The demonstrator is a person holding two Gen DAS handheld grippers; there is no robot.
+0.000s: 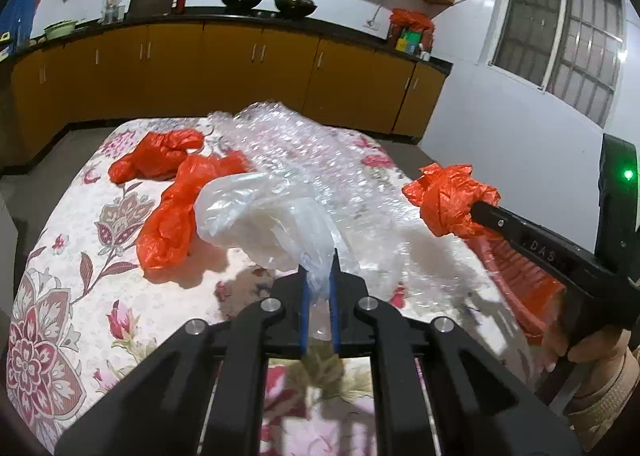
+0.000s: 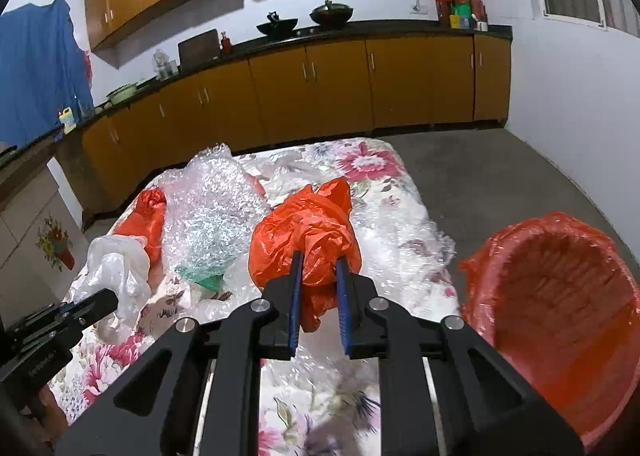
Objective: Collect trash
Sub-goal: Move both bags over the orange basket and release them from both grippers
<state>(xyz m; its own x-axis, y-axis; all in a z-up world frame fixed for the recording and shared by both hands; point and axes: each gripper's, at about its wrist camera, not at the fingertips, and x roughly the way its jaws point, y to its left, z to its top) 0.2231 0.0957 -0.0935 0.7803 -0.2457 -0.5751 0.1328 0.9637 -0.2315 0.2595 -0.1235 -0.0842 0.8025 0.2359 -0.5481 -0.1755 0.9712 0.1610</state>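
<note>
My left gripper is shut on a clear plastic bag and holds it above the floral table. My right gripper is shut on a crumpled orange plastic bag, held above the table; it also shows at the right of the left wrist view. An orange basket lined with an orange bag stands off the table's right edge. Bubble wrap and two more orange bags lie on the table.
Orange kitchen cabinets with a dark counter run behind the table. Woks and a bagged item sit on the counter. Grey floor lies to the right. A green scrap lies under the bubble wrap.
</note>
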